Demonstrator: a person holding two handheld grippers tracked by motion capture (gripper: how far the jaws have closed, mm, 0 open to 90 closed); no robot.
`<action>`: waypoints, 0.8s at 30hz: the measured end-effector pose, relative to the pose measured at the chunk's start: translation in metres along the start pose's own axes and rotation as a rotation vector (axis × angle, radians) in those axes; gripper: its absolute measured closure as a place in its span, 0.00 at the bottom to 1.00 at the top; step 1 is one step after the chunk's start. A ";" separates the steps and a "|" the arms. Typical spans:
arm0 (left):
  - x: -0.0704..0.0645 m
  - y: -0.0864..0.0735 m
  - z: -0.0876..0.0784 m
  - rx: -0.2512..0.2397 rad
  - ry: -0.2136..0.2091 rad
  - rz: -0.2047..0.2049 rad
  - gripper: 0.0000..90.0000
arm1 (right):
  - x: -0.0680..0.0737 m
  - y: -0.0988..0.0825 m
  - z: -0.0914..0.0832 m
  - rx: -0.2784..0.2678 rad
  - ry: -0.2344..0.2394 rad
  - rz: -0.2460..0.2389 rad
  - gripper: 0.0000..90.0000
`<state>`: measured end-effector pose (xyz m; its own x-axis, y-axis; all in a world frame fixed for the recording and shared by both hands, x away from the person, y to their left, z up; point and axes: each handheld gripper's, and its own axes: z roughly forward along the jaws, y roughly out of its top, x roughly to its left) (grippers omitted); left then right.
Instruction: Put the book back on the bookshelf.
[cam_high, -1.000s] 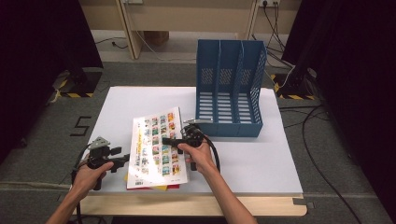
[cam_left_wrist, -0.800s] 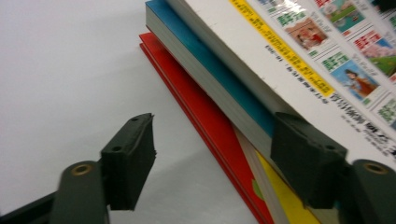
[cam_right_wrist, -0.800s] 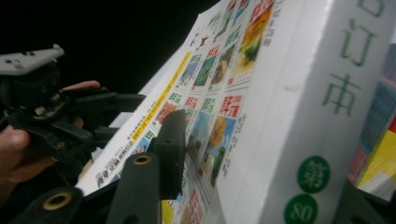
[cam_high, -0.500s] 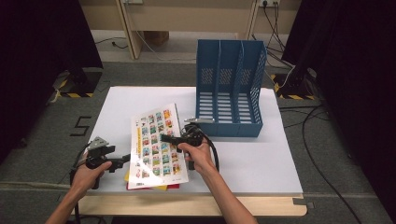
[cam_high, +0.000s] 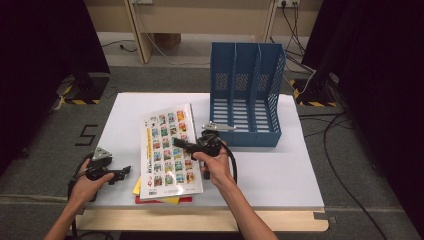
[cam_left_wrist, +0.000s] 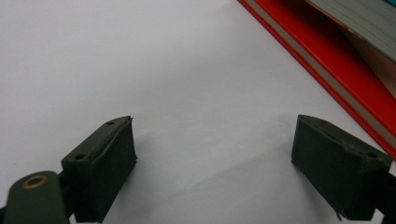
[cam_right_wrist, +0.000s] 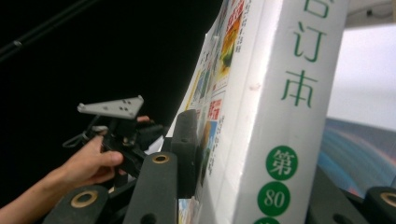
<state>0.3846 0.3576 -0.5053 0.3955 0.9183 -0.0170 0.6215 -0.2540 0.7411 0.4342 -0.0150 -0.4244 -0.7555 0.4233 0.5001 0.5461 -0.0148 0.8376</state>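
Two claws are at work, and we start with the right claw (cam_high: 186, 145): its pads have just been closing and now clamp the thick white book (cam_high: 170, 150) by its right-hand edge; in the right gripper view the black pad (cam_right_wrist: 187, 154) presses flat on the picture-covered face beside the spine with green characters. The book is tilted, its gripped side raised and its other side down on the stack by the near edge of the desk (cam_high: 280, 175), left of the middle. Under it we see a yellow book (cam_high: 172, 200) and a red book (cam_high: 150, 200) peeping out toward the near edge.

The left claw (cam_high: 124, 171) has just been opening and stands wide with nothing between its pads; it sits low over the bare white desk near the near left corner, apart from the stack. In the left gripper view the red book (cam_left_wrist: 336, 70) lies off to one side of it.

We judge the step in hand to be the lift of the top book off the pile, with the left claw having let go. The blue file rack (cam_high: 247, 95) stands at the far edge, right of the middle, its three slots open at the top. The next move, as we read it, calls for raising the book clear of the stack, turning it upright and carrying it over to a slot. The one-sided grip on a heavy book may let it swing, so the hold should stay firm.
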 end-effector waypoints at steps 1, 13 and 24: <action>0.000 0.000 0.000 0.000 0.000 0.000 0.14 | 0.000 0.000 0.000 0.000 0.000 0.000 0.78; 0.000 0.000 0.000 -0.001 -0.001 0.000 0.14 | 0.010 0.014 -0.030 -0.151 -0.016 -0.099 0.78; 0.000 -0.001 0.000 -0.004 -0.002 -0.001 0.14 | 0.024 0.023 -0.070 -0.251 -0.045 -0.146 0.78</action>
<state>0.3843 0.3579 -0.5057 0.3965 0.9178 -0.0190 0.6194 -0.2522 0.7435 0.4037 -0.0685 -0.3775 -0.7998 0.4768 0.3648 0.3219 -0.1723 0.9310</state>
